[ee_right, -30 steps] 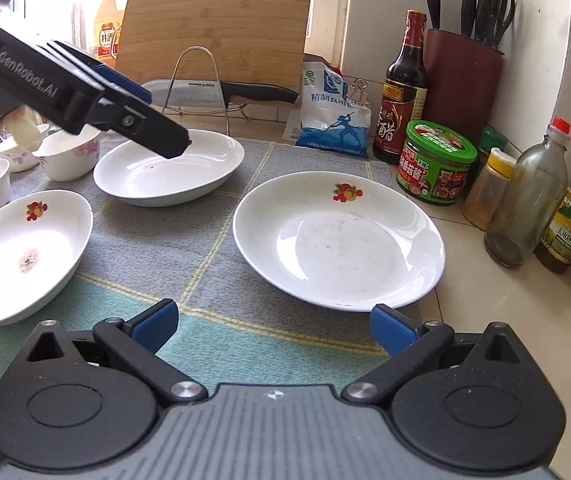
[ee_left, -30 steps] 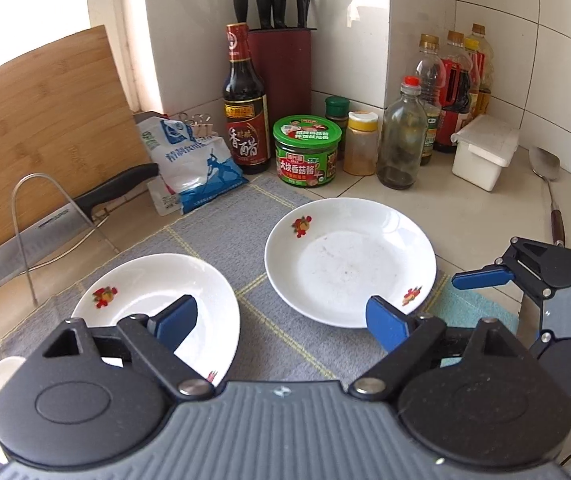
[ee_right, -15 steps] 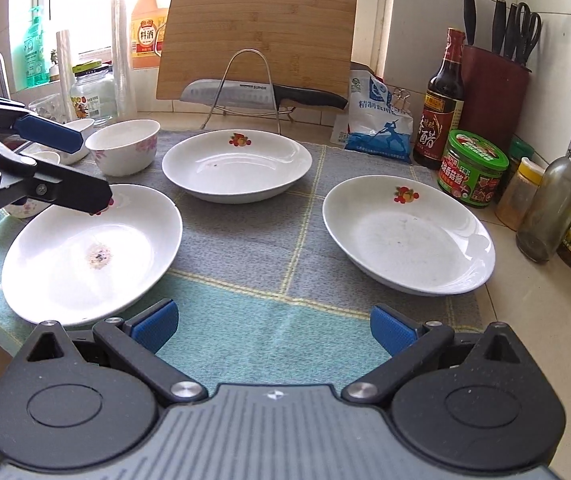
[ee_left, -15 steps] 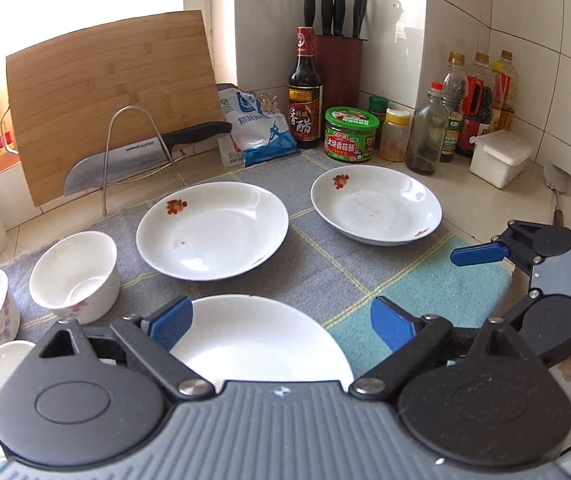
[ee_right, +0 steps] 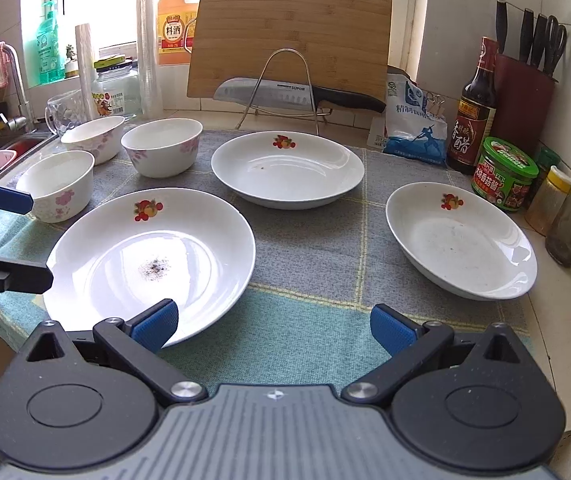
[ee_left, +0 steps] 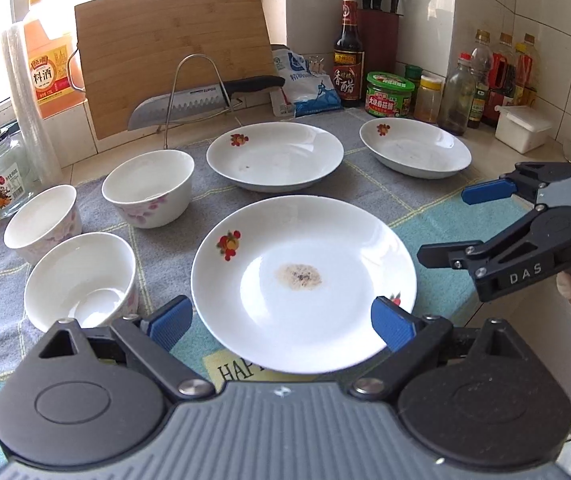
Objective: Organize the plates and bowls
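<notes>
Nearest plate (ee_left: 303,280), white w/ a fruit print and a brown crumb stain at centre, lies flat on the mat (ee_left: 365,196) directly ahead of the left gripper (ee_left: 281,322). Its near rim sits between the two blue pads, close in front of them but not pinched. A round plate has no long axis, so any rim point would do. Left gripper's jaws stand wide apart, holding nothing. It's the nearer hand to this plate.

Right gripper (ee_right: 273,326) is also spread wide and empty. From its view the same plate (ee_right: 149,260) is ahead and to the left, rim just past its left pad; bare mat lies between its pads. Ahead-right of it is the right plate (ee_right: 461,240); straight ahead, farther off, the middle plate (ee_right: 287,168).

Beyond the near plate from the left fingers: middle plate (ee_left: 275,156) ahead, right plate (ee_left: 415,148) ahead-right. To the front-left, three bowls: near bowl (ee_left: 81,280) just beside the left pad, a second bowl (ee_left: 43,220) farther left, a third bowl (ee_left: 147,188) behind.

Vs. a second ago: the left view then showed only two plates, close up, no bowls. Now the stained plate is between its pads and all three bowls show. Its jaws are a bit wider. The right view now takes in more of the counter, w/ the stained plate nearer its left pad.

Likely next move (a guess): left gripper closes on the near rim to lift the plate for stacking.
</notes>
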The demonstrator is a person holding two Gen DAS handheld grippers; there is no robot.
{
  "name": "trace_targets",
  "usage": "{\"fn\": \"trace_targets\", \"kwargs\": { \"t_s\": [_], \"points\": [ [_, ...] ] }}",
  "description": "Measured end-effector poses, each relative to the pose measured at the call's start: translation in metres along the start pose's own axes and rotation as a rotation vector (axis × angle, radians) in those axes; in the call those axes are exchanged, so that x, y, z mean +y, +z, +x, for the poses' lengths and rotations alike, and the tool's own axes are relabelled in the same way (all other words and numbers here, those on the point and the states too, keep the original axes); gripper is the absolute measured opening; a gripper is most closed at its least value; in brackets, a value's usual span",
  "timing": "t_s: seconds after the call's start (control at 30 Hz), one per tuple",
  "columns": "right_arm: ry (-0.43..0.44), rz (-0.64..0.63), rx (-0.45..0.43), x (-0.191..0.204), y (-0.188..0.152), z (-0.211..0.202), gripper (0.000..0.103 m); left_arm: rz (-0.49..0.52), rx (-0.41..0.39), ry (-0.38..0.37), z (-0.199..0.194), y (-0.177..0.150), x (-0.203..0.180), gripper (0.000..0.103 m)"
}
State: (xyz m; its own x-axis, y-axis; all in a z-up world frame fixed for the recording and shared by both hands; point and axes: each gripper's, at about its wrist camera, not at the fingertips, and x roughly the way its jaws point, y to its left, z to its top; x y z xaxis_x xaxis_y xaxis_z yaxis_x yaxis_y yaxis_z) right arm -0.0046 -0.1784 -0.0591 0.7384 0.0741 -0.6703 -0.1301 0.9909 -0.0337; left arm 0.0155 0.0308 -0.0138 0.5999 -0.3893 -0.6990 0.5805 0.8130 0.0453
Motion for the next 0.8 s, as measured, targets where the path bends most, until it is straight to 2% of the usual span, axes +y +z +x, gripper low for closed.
{"fn": "trace_targets", "kwargs": {
  "t_s": [0.17,0.37,0.57,0.8],
  "points": [
    [0.027,-0.031,-0.007,0.014,-0.001,-0.003,0.103,0.004,0.026,0.004,-0.002,-0.011,0.007,0.096],
    [0.117,-0.085,0.014,0.023,-0.017,-0.002,0.103,-0.018,0.040,0.002,-0.001,-0.013,0.014,0.096],
    [0.146,-0.144,0.046,0.037,-0.036,0.015,0.103,-0.006,0.061,0.008,0.004,-0.008,0.020,0.096],
    [0.214,-0.163,0.013,0.050,-0.038,0.031,0.103,0.005,0.083,0.001,0.012,0.004,0.025,0.096]
  ]
}}
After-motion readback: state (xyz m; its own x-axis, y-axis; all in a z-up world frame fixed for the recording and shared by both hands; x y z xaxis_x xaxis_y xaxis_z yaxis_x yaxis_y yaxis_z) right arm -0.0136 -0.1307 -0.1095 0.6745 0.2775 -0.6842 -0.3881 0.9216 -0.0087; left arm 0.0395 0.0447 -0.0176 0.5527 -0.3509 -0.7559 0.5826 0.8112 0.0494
